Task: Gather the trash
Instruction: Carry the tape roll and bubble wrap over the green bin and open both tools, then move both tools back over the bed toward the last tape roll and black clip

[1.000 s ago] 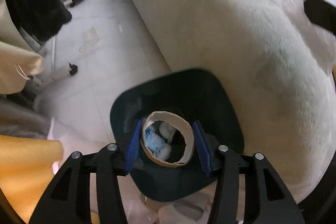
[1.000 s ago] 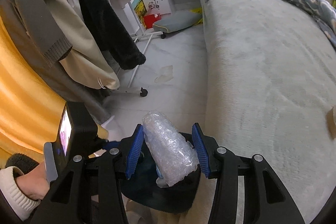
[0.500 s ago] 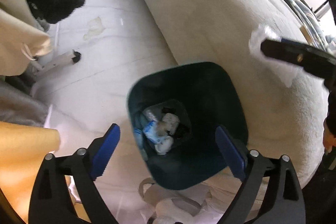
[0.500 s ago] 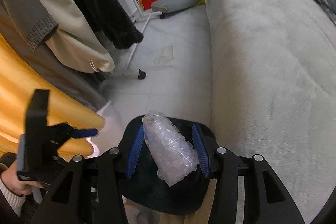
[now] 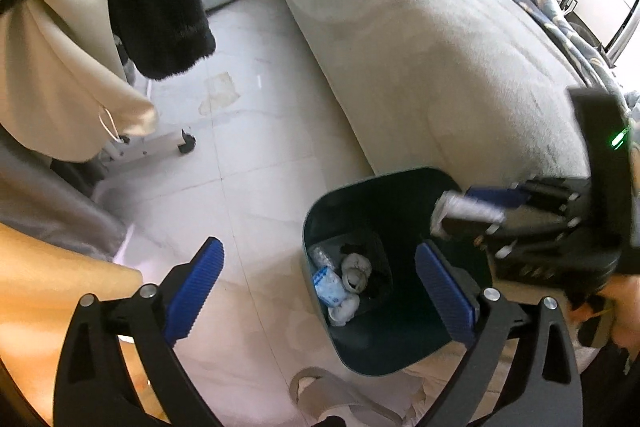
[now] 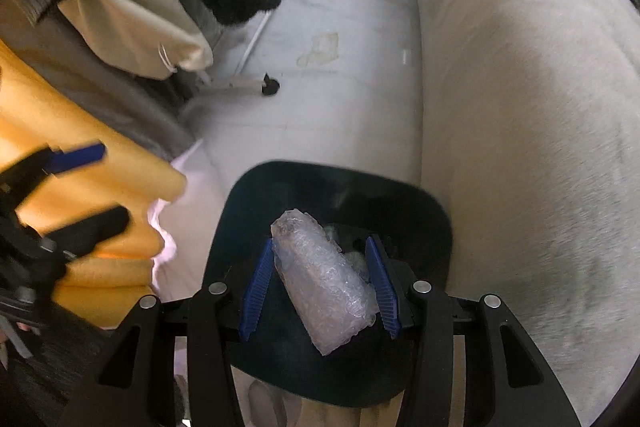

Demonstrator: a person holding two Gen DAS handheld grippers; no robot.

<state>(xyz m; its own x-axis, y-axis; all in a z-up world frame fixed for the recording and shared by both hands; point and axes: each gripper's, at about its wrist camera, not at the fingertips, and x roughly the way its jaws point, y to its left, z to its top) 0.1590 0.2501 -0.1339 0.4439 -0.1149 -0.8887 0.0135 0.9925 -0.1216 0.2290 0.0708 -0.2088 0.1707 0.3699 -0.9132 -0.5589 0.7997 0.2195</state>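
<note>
Right now your right gripper [image 6: 320, 283] is gripping a bubble-wrap roll [image 6: 324, 283] over the dark teal bin [image 6: 424, 207] by the bed [image 6: 520, 107]. Your left gripper [image 5: 320, 291], jaws just opened wide w/ nothing between, is hanging above the floor beside it; wrappers [image 5: 332, 287] are lying inside.

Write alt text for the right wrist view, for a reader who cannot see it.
The right gripper holds a crumpled roll of bubble wrap between its blue pads, directly above the open dark teal trash bin. The bin stands on a pale tiled floor against a grey bed, with hanging clothes at left.
</note>
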